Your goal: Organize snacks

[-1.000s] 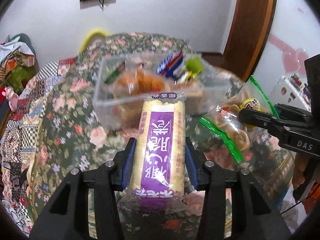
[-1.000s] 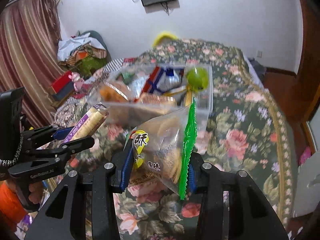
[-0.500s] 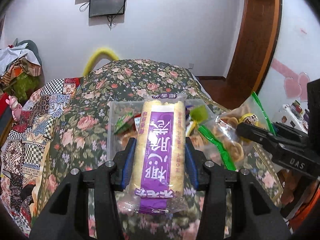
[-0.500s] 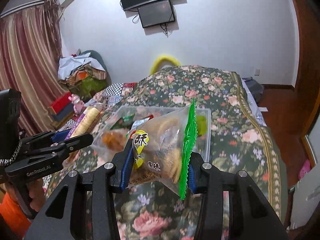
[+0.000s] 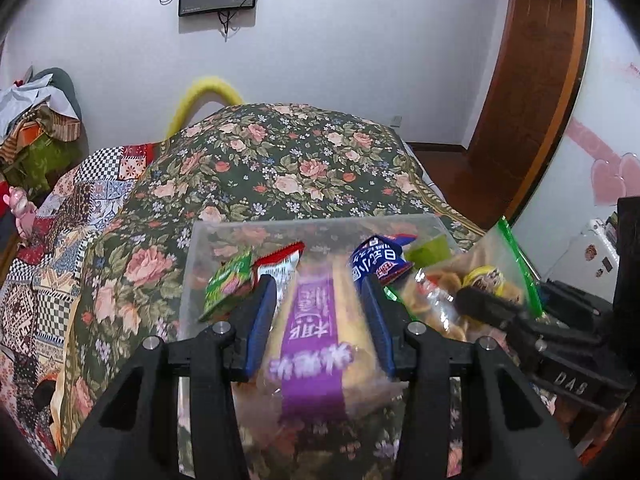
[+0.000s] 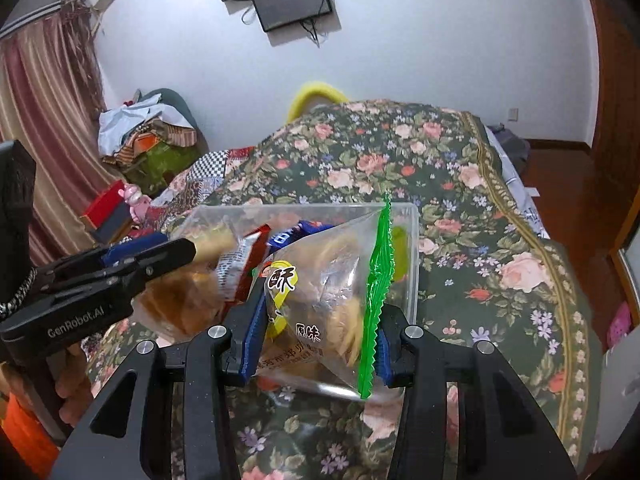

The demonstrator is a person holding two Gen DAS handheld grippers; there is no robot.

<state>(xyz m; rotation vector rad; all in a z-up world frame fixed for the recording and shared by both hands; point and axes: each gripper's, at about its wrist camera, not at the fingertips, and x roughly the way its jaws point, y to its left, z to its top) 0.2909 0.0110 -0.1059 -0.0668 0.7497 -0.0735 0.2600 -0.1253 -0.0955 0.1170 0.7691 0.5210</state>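
A clear plastic bin (image 5: 208,236) (image 6: 410,236) stands on the floral bedspread and holds several snack packs. My left gripper (image 5: 316,312) has its jaws spread, and the purple-and-yellow snack pack (image 5: 316,344) lies blurred between them, tipping into the bin; it also shows in the right wrist view (image 6: 212,242). My right gripper (image 6: 316,320) is shut on a clear cookie bag with a green edge (image 6: 328,300), held over the bin's near right side; the bag also shows in the left wrist view (image 5: 460,292).
The bin holds a green pack (image 5: 228,284), a red-and-white pack (image 5: 280,268), a blue pack (image 5: 376,264) and a green item (image 5: 428,248). A patchwork quilt (image 5: 60,232) lies left. Clutter (image 6: 148,132) sits by the wall.
Both grippers moved forward and down over the bin. My left gripper's jaws opened and the purple pack slipped lower between them, now blurred. My right gripper keeps hold of the cookie bag.
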